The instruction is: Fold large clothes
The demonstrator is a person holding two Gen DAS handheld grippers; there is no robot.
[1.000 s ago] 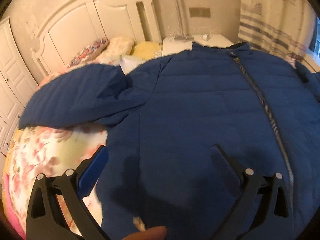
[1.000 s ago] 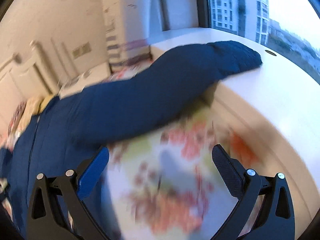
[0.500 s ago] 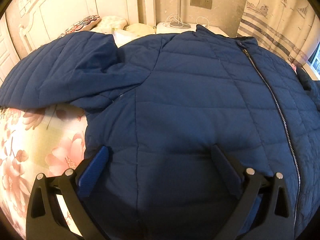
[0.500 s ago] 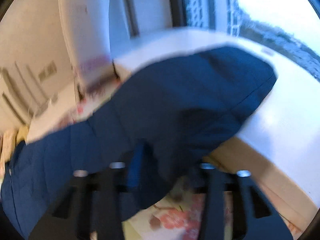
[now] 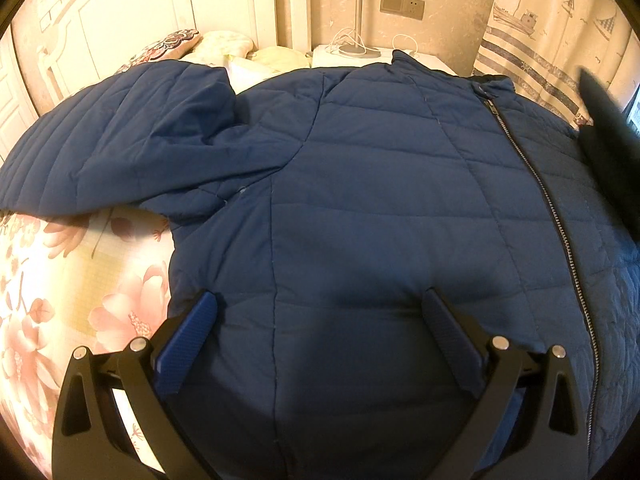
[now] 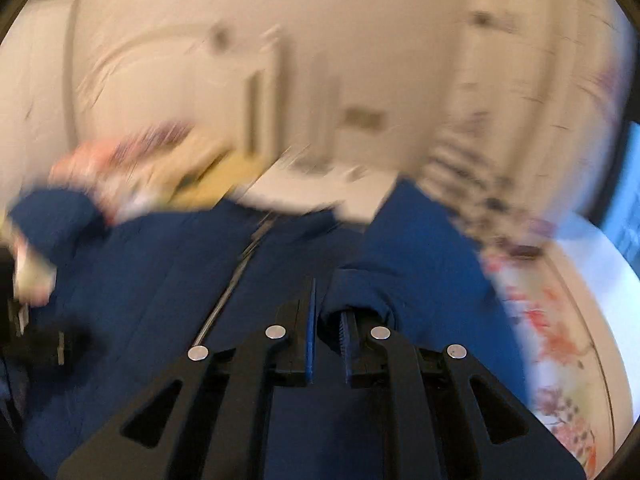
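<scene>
We note the navy quilted zip-front jacket lying front-up on the pink floral bedspread, its sleeve spread leftward. The left gripper hovers released over the lower hem. The right gripper, tilted downward, is clenched on the other sleeve above the jacket.

both wrist views look down, close — sharing the blue jacket.
</scene>
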